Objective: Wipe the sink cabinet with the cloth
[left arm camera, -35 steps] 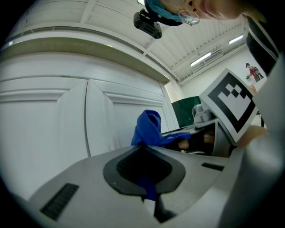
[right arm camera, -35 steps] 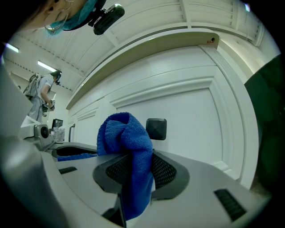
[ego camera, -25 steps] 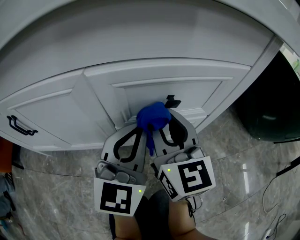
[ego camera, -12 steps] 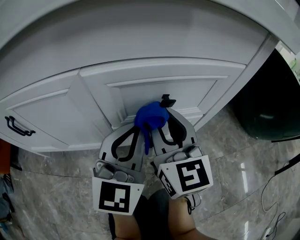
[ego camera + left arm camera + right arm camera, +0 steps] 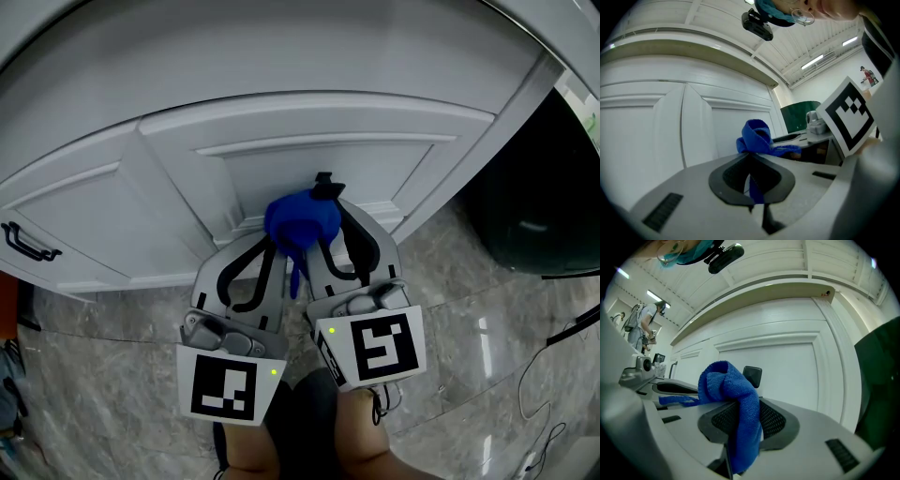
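Head view is showing the left claw (image 5: 273,246) and right claw (image 5: 334,208) both pinching shut on the bunched blue cloth (image 5: 301,223) against the white panelled sink cabinet door (image 5: 375,173). Since a second ago it is sliding rightward, so wiping is progressing.

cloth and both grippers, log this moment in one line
left gripper: shut on cloth | right gripper: shut on cloth | cloth: bunched at cabinet door | contact with door: unclear

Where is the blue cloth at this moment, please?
In the head view the blue cloth is at the centre, bunched at the tips of the left gripper and the right gripper, just below the black knob of the white cabinet door.
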A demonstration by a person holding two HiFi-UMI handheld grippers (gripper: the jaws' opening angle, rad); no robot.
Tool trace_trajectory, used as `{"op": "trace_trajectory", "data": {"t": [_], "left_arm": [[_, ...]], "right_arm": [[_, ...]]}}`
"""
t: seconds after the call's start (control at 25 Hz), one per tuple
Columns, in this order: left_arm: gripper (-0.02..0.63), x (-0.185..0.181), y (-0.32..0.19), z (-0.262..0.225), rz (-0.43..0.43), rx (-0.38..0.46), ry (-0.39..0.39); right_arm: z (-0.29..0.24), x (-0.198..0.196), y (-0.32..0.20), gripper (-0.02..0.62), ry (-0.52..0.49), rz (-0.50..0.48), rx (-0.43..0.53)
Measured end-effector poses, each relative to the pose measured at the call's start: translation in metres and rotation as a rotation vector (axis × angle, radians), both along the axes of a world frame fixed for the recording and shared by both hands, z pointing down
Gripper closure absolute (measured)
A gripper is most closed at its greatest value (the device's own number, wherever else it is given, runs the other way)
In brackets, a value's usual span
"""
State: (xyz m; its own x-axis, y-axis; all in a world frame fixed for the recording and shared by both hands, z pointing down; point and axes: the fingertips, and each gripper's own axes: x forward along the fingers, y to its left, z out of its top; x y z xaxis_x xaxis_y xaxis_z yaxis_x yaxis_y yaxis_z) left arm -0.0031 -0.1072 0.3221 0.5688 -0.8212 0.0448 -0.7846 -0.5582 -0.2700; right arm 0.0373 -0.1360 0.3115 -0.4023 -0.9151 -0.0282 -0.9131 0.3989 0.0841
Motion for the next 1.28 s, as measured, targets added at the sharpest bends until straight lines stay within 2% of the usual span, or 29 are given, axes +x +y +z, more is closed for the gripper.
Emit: {"op": "trace_trajectory", "data": {"t": [0.32, 0.96, 1.28], "left_arm": [[0.606, 0.003, 0.001, 0.004, -0.015, -0.036, -0.005], [0.606, 0.007, -0.001, 0.012, -0.016, -0.045, 0.011], [0.606, 0.008, 0.001, 0.008, 0.008, -0.029, -0.013]], "right_arm": [[-0.001, 0.011, -0.002, 0.479, -0.016, 0.025, -0.01], [0.002, 0.017, -0.003, 0.479, 0.004, 0.037, -0.008], [0.003, 0.029, -0.002, 0.479, -0.007, 0.073, -0.019]]}}
